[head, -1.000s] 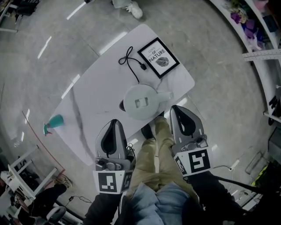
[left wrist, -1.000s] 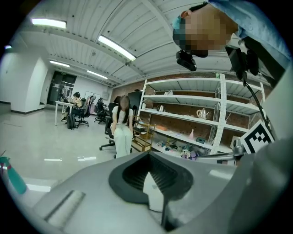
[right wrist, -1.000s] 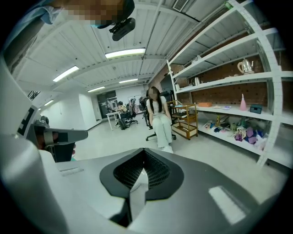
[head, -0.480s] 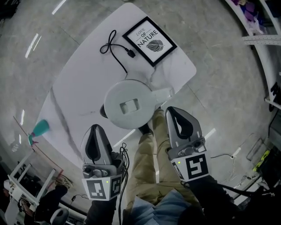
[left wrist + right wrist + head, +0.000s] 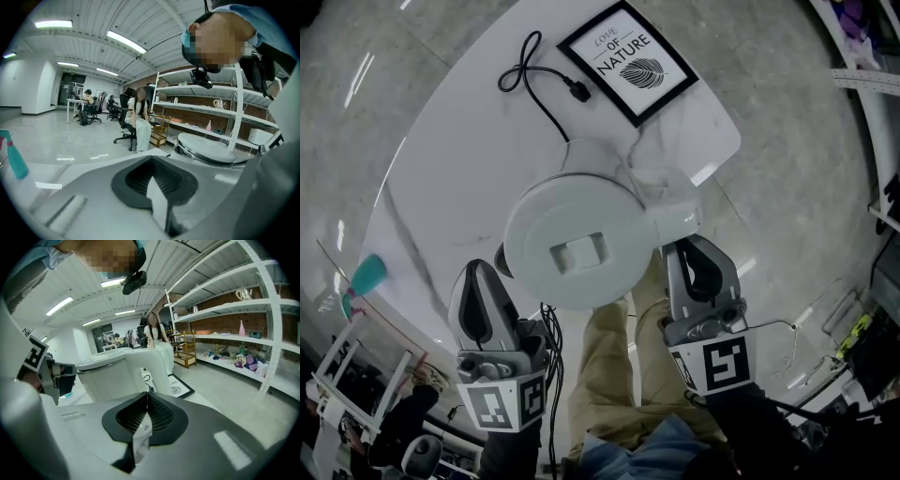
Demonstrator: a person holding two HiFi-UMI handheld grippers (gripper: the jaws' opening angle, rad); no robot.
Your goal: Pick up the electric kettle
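The white electric kettle (image 5: 572,248) stands on the near edge of the white marble table (image 5: 450,169), seen from above, its handle (image 5: 670,206) pointing right. My left gripper (image 5: 478,272) hangs just in front of the kettle's left side, apart from it, jaws shut and empty. My right gripper (image 5: 698,248) sits right below the handle, also shut with nothing in it. In the left gripper view the kettle's lid (image 5: 206,147) shows beyond the shut gripper (image 5: 152,180). The right gripper view shows the kettle (image 5: 110,376) and its handle (image 5: 154,366) just beyond that gripper (image 5: 146,413).
A framed print (image 5: 628,61) and a coiled black cable (image 5: 539,80) lie at the table's far end. A teal spray bottle (image 5: 361,279) stands at the left edge. The person's trousered legs (image 5: 609,366) are between the grippers. Shelving (image 5: 234,310) runs along the right.
Both grippers have sunk and closed in on the kettle, which now looks much larger in the head view. Their jaws have stayed shut.
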